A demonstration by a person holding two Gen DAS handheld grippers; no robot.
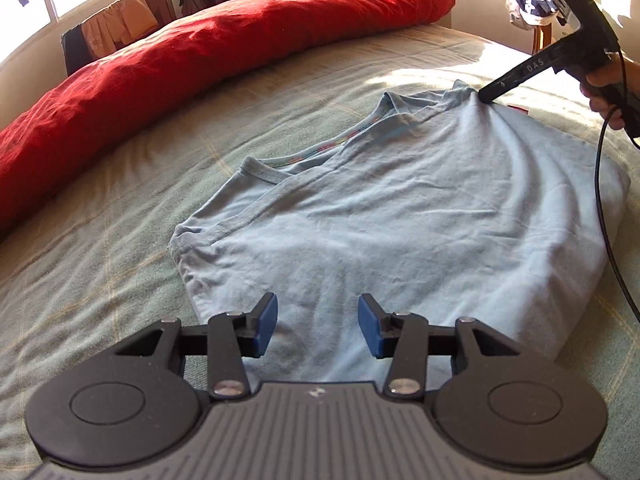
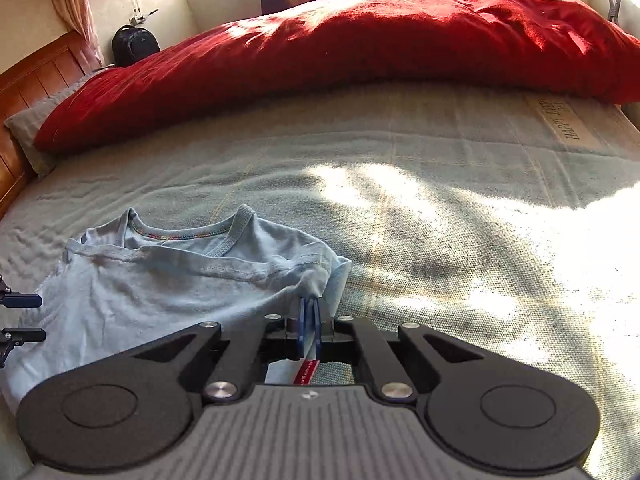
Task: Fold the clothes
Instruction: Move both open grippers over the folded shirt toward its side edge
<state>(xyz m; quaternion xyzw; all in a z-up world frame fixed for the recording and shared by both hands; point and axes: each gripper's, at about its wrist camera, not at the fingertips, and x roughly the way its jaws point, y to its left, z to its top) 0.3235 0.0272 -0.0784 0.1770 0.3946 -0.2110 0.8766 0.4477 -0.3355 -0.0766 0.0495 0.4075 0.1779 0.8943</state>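
Observation:
A light blue T-shirt (image 1: 400,220) lies partly folded on the bed, its collar toward the red duvet. My left gripper (image 1: 318,312) hangs open over the shirt's near hem, its blue pads apart with only flat cloth beneath them. My right gripper (image 2: 310,304) is shut on a bunched corner of the T-shirt (image 2: 160,288) beside the collar, and the fabric rises to its tips. In the left wrist view the right gripper (image 1: 490,94) pinches the shirt's far right corner. A red tag (image 2: 306,372) shows under the right pads.
A red duvet (image 1: 200,60) runs along the far side of the green-grey bed cover (image 1: 100,240). A wooden headboard (image 2: 24,92) and a black backpack (image 2: 134,44) stand at the left. A hand (image 1: 604,92) and a black cable (image 1: 600,200) are at the right.

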